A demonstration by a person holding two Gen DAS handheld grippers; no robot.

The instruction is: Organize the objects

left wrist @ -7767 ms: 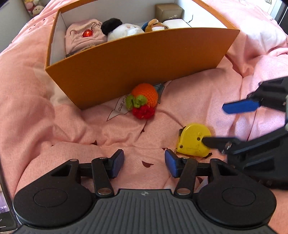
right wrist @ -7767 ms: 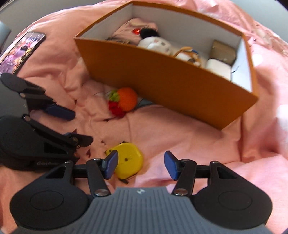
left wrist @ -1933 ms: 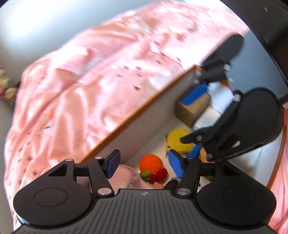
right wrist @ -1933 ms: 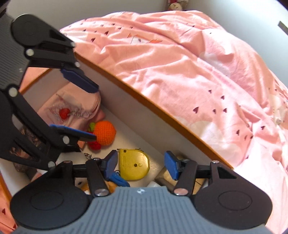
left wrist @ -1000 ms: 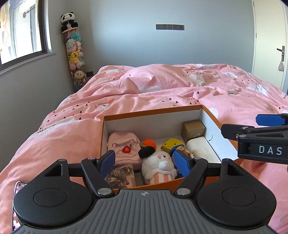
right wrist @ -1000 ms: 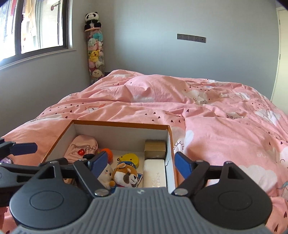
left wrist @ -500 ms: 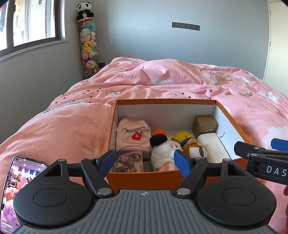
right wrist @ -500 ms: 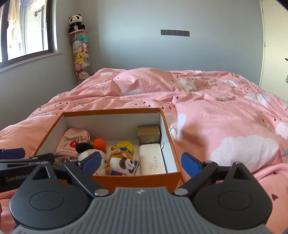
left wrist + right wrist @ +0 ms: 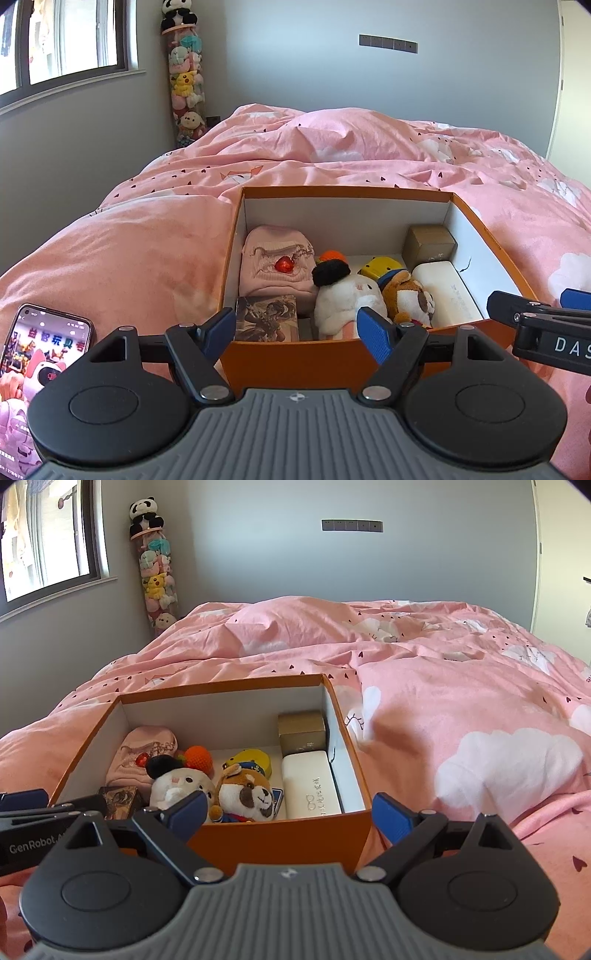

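- Left gripper (image 9: 297,332): jaws apart, nothing between the pads; held level just short of the orange box (image 9: 295,360), near its front wall.
- Right gripper (image 9: 291,812): jaws spread wide, empty; poised beside the box's front right corner.
- Both probably hanging back because nothing loose remains nearby; sorting judged essentially finished.
- Ahead of the jaws, inside the box: pink pouch (image 9: 275,264), white plush (image 9: 345,299), brown plush dog (image 9: 243,794), yellow tape measure (image 9: 253,760), orange crochet ball (image 9: 198,758), white case (image 9: 310,782), small brown carton (image 9: 301,731), picture card (image 9: 266,314). Packed side by side, likely to save space.
- Left of the left gripper: phone (image 9: 40,350), lit, lying outside the box.
- Underneath and beyond: rumpled pink duvet (image 9: 461,686); grey wall, window, tube of plush toys (image 9: 157,579) in the far corner.
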